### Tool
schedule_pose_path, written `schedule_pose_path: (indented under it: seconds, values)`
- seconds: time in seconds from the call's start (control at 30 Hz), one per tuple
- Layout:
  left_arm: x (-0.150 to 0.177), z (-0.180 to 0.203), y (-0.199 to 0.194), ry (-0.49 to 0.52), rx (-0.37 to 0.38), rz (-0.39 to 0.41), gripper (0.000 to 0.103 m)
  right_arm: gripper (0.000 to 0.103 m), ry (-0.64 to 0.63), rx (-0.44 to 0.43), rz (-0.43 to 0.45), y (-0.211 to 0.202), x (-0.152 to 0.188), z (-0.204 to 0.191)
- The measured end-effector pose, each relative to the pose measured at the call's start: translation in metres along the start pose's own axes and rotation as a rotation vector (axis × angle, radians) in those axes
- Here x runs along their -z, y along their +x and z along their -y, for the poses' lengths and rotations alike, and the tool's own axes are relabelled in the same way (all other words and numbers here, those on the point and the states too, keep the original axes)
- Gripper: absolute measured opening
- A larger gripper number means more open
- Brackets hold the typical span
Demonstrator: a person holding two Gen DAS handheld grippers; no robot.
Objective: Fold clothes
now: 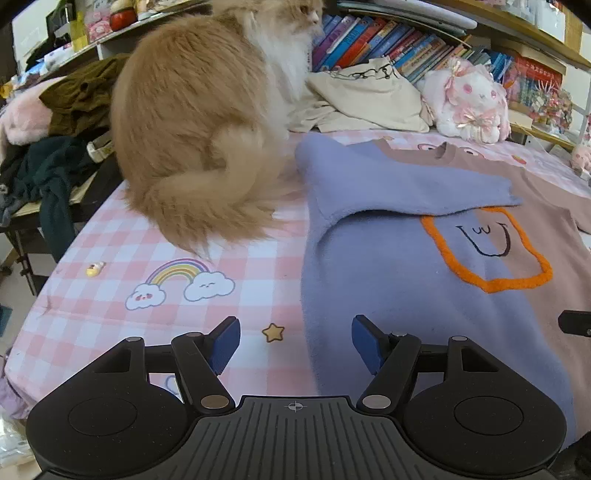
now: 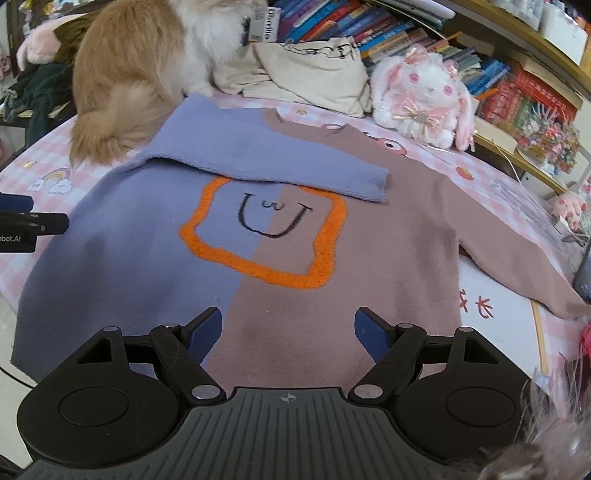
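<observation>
Both grippers, left (image 1: pixel 295 345) and right (image 2: pixel 288 332), spread wide, holding nothing. Blue sleeve (image 2: pixel 266 162) already across the sweater (image 2: pixel 332 258). Next: pinch brown sleeve (image 2: pixel 517 266) at three o'clock, fold inward flat, clear of cat (image 2: pixel 140 74) at eleven.

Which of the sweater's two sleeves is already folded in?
The blue sleeve: it lies across the sweater's chest, while the brown sleeve stretches outward.

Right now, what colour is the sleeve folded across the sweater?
Periwinkle blue sleeve; right wrist view shows it best.

Home bedroom: checked bedsheet (image 1: pixel 110 236), cat (image 1: pixel 199 122), bookshelf (image 2: pixel 388 33)
</observation>
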State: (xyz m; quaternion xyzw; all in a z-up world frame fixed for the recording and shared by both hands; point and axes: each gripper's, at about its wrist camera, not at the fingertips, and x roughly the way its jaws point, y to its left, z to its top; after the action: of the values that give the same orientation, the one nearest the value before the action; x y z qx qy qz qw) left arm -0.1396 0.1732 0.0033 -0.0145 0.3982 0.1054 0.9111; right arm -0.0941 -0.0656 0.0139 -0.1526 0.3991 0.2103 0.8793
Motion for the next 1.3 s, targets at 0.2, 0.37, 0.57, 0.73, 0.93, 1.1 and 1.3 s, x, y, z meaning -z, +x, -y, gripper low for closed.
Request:
schedule_pose_path:
  seconds: [0.2,0.37,0.57,0.73,0.93,1.1,1.3]
  values:
    - [0.0,0.007,0.009,0.006,0.018,-0.027,0.069,0.078,0.045,0.039,-0.002,-0.003,0.002,0.014]
    - [-0.002,0.011,0.014,0.008,0.033,-0.031,0.069,0.078,0.068,0.063,-0.006,-0.005,0.004,0.024]
    - [-0.004,0.011,0.019,0.003,0.037,-0.037,0.069,0.078,0.088,0.089,0.0,-0.008,0.004,0.035]
    - [-0.003,0.012,0.022,0.017,0.027,-0.05,0.069,0.078,0.132,0.12,0.01,-0.015,0.008,0.049]
    - [0.0,0.008,0.026,-0.035,0.077,-0.074,0.069,0.078,0.216,0.171,-0.023,-0.018,0.022,0.072]
    - [0.0,-0.005,0.026,-0.131,0.114,-0.076,0.067,0.078,0.268,0.191,-0.058,-0.018,0.033,0.086]
    - [-0.002,-0.007,0.026,-0.139,0.076,-0.068,0.036,0.077,0.317,0.196,-0.092,-0.015,0.041,0.098]
